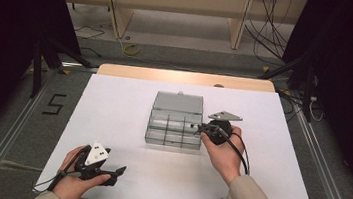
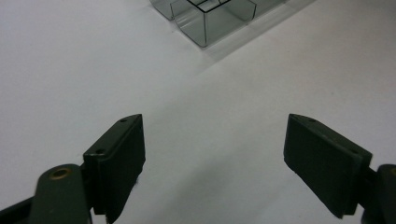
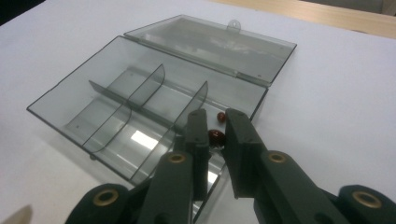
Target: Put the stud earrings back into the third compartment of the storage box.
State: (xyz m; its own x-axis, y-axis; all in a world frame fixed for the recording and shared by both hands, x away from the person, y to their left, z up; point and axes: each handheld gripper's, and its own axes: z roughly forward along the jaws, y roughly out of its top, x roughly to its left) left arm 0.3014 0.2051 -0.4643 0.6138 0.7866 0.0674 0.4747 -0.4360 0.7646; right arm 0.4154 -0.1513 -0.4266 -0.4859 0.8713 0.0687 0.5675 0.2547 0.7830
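Black jaws of the right gripper [image 3: 215, 133] are rising from the bottom of the right gripper view, drawn close together with a slim gap between them, over the near right compartment of the clear divided box [image 3: 116, 93]. Two small dark red beads [image 3: 216, 136] are lying on the floor of that compartment, just past the tips; whether the jaws are pinching anything I cannot tell. Box lid [image 3: 215, 46] is lying flat open behind, probably so the compartments stay reachable from above.

From the high view, the right gripper [image 1: 200, 128] is reaching in at the box's right edge, the box [image 1: 174, 119] sitting mid-desk on the white sheet [image 1: 113, 102].

Left gripper [image 1: 117, 171] is resting near the front edge, well apart from the box, jaws spread wide with nothing between them, likely parked while the right hand works.
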